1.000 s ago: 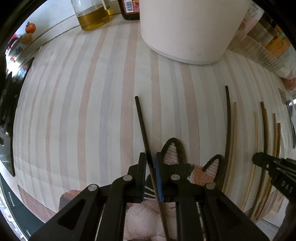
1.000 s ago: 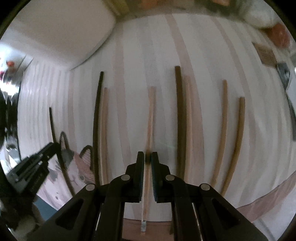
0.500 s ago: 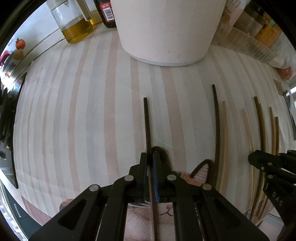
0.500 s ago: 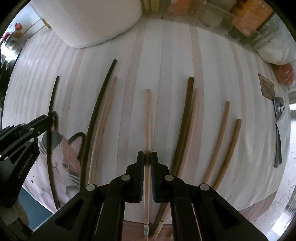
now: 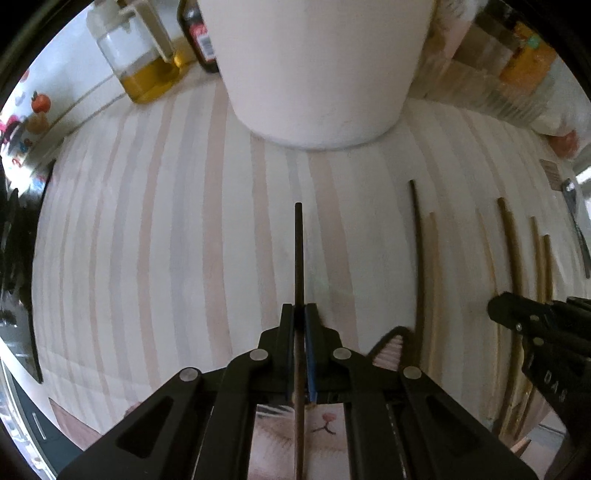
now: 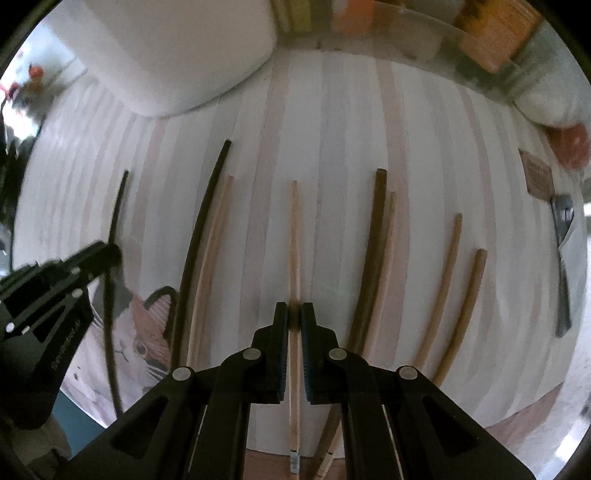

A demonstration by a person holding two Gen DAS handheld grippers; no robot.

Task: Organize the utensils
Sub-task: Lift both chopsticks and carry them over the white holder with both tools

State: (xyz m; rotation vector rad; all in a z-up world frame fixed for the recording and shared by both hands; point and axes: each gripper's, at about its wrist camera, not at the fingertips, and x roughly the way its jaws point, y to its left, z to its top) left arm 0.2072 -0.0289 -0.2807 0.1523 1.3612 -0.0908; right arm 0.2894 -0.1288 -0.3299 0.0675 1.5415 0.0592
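Chopsticks are coming up: my left gripper (image 5: pixel 300 312) has its jaws clamped on the dark chopstick (image 5: pixel 298 251), now lifted off the cat mat (image 5: pixel 391 345) toward the white container (image 5: pixel 317 66). Right gripper (image 6: pixel 294 314) stays clamped on the pale chopstick (image 6: pixel 294 229), right of the mat. Both ready for sorting.

We see a big white container (image 5: pixel 317 70) on the striped tablecloth (image 5: pixel 155 229). Behind it stand an oil jar (image 5: pixel 144 62) and a dark bottle (image 5: pixel 201 33).

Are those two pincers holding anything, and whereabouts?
Left hand-held gripper clamps a dark chopstick near mid-length; right hand-held gripper clamps a pale chopstick around mid-length.
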